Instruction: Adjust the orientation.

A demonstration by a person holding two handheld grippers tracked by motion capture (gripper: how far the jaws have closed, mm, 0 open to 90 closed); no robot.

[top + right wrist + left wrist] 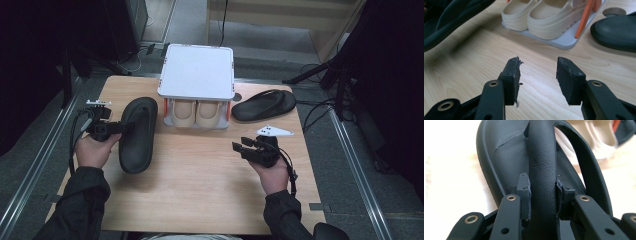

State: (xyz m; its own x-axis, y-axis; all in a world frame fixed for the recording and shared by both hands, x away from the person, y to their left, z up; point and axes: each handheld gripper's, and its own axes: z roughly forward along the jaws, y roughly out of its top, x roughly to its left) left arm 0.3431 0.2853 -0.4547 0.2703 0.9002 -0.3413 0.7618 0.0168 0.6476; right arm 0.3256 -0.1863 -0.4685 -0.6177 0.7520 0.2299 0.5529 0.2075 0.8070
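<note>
**Sandal held by its strap alone, with the rack close by**

The left tool (116,128) is clamped on the strap (542,177) of a black sandal (137,134), the pads squeezing the strap from both sides in the left gripper view. That single narrow hold is the risk: the sandal could swing or twist about the strap, or slide out, and its toe could knock the white shoe rack (196,72) where the beige shoes (196,113) sit. Whether the sole is clear of the bench (200,180) is hard to tell from above. The left hand (92,150) holds its tool level, pointing rightward at the sandal's side. The right tool (241,147) rests low over the bench with jaws wide and nothing between them, aimed left; the second black sandal (264,104) lies beside the rack.
</note>
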